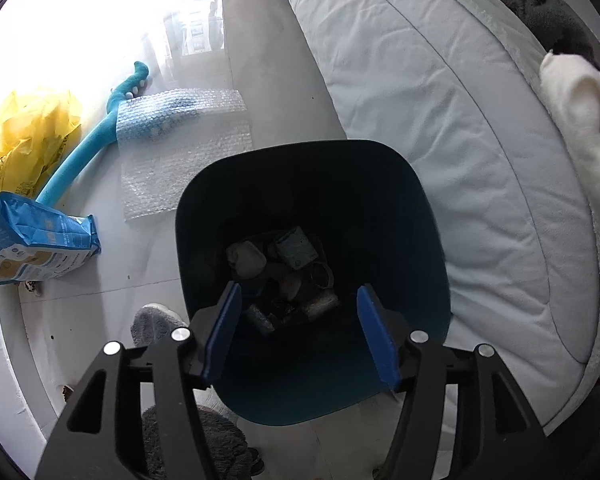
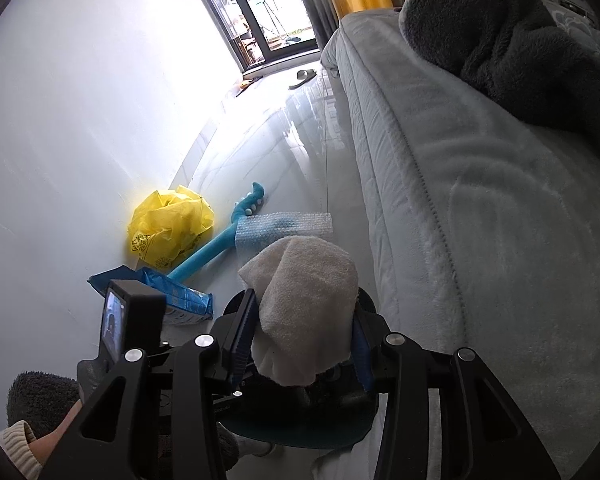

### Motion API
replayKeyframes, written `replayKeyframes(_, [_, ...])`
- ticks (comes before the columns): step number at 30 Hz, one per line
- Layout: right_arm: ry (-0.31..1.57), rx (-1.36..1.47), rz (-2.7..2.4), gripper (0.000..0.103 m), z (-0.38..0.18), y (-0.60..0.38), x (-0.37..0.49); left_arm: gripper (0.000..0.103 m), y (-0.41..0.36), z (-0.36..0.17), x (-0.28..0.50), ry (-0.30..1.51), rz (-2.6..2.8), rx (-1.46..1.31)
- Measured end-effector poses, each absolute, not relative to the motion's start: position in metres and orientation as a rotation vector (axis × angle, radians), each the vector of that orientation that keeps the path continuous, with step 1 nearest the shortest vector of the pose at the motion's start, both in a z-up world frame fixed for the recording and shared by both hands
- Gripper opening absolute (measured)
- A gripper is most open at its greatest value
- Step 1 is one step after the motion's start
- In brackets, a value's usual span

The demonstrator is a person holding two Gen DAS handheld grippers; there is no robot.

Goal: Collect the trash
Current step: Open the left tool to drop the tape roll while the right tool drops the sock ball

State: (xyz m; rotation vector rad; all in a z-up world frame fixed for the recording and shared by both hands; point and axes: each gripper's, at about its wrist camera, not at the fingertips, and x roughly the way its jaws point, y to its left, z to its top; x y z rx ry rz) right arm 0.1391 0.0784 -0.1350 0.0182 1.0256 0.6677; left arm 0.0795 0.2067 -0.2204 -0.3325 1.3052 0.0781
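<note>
A dark teal trash bin (image 1: 380,184) stands on the floor beside the bed, with several pieces of trash (image 1: 284,272) at its bottom. My left gripper (image 1: 300,328) is open and empty, right above the bin's mouth. My right gripper (image 2: 304,336) is shut on a crumpled white tissue wad (image 2: 304,300) and holds it over the bin (image 2: 300,424), above the left gripper. The same wad shows at the right edge of the left wrist view (image 1: 580,120). On the floor lie a bubble wrap sheet (image 1: 184,148), a yellow plastic bag (image 1: 24,136) and a blue package (image 1: 32,240).
A blue toy guitar (image 1: 88,148) lies partly under the bubble wrap. The bed with a pale cover (image 1: 460,160) runs along the right, with a dark grey blanket (image 2: 520,40) on it. A white wall (image 2: 80,120) is on the left. My slippered feet (image 1: 160,320) stand beside the bin.
</note>
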Motion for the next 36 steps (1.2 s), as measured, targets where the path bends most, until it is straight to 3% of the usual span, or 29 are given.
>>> replayKeyframes(12, [1.165,-0.046,0.650,0.043,-0.190,0.120,0.148,0.074,0.251,-0.185,0.061,1.145,0.114,-0.359])
replayKeyframes(36, [1.358,-0.275,0.597,0.048,-0.296,0.190,0.144,0.081,0.281,-0.071,0.019,0.723,0.136,-0.264])
